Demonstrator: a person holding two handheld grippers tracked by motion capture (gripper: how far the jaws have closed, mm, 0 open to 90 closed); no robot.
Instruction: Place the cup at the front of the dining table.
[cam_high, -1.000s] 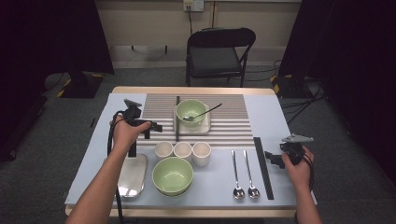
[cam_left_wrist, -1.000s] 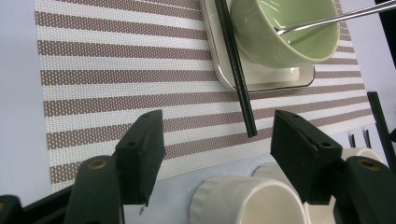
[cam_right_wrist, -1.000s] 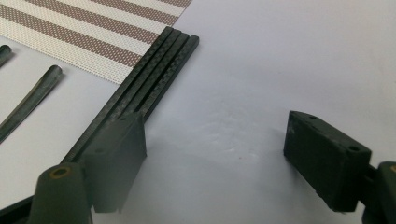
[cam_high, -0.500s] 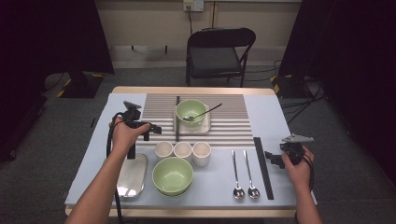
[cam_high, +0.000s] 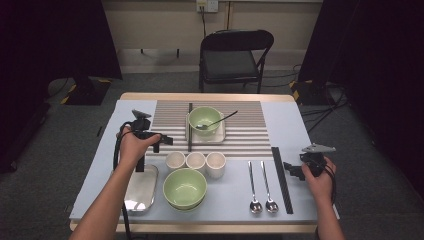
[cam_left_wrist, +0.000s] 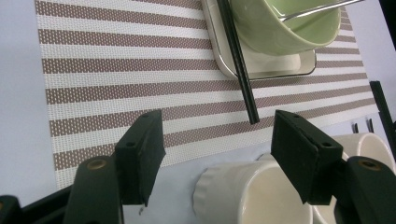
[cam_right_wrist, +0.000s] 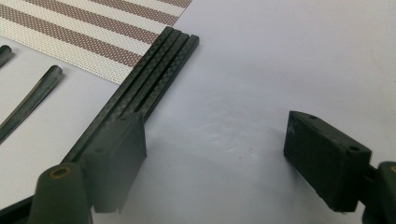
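Note:
My left gripper (cam_high: 166, 140) hovers open over the left part of the striped placemat (cam_high: 250, 125), jaws pointing right toward three white cups (cam_high: 195, 161). In the left gripper view its jaws (cam_left_wrist: 215, 135) stand wide apart with nothing between them, the nearest cup (cam_left_wrist: 252, 196) just below and a black chopstick (cam_left_wrist: 236, 56) ahead. My right gripper (cam_high: 290, 169) rests low at the table's right edge, open and empty (cam_right_wrist: 215, 135), with a bundle of black chopsticks (cam_right_wrist: 154, 74) at its left jaw.
A green bowl (cam_high: 205, 119) with a spoon in it sits on a small tray (cam_high: 221, 135) on the placemat. A second green bowl (cam_high: 185, 187), a metal tray (cam_high: 141, 187) and two spoons (cam_high: 260, 185) lie near the front edge. A folding chair (cam_high: 235, 55) stands behind the table.

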